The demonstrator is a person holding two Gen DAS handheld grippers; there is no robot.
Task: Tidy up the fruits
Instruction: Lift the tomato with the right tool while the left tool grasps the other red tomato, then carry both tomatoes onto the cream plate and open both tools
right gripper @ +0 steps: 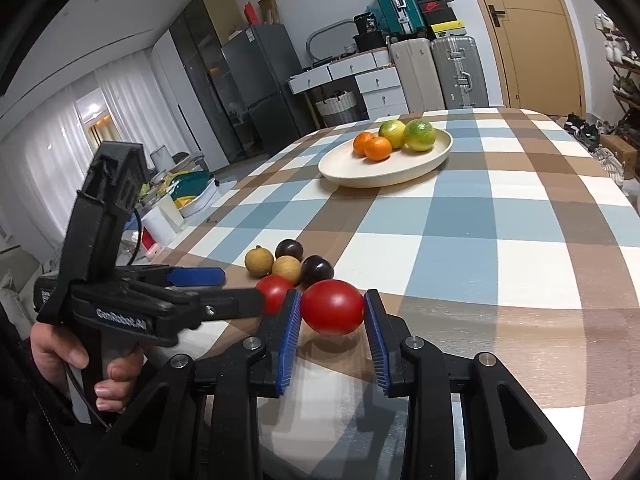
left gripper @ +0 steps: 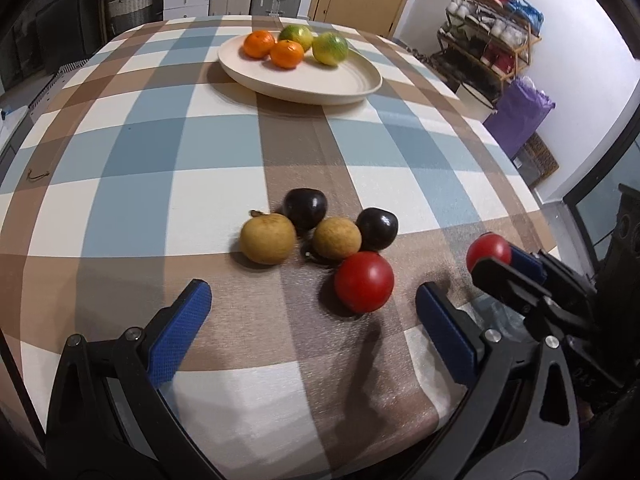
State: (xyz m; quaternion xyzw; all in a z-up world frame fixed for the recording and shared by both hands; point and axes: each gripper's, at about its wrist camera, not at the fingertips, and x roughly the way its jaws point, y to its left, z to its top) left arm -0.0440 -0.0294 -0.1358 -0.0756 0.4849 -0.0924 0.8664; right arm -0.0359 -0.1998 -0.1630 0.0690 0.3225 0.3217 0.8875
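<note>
Right then, my right hand-held gripper (right gripper: 333, 307) squeezed a red tomato (right gripper: 332, 307) just above the table (right gripper: 500, 248). My left hand-held gripper (left gripper: 313, 308) stood wide and empty. I needed a gentle hold toward the plate (right gripper: 400, 176).

In the right wrist view, the red tomato (right gripper: 274, 294) beside the plate-side cluster is half hidden behind the left gripper (right gripper: 224, 290); its jaws' spread is obscured there.

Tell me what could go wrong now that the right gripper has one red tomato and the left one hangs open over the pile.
The held tomato is pinched only at its ends by the right gripper; it may squirt out. The open left gripper could nudge the other tomato, rolling the tight cluster toward the near table edge.
</note>
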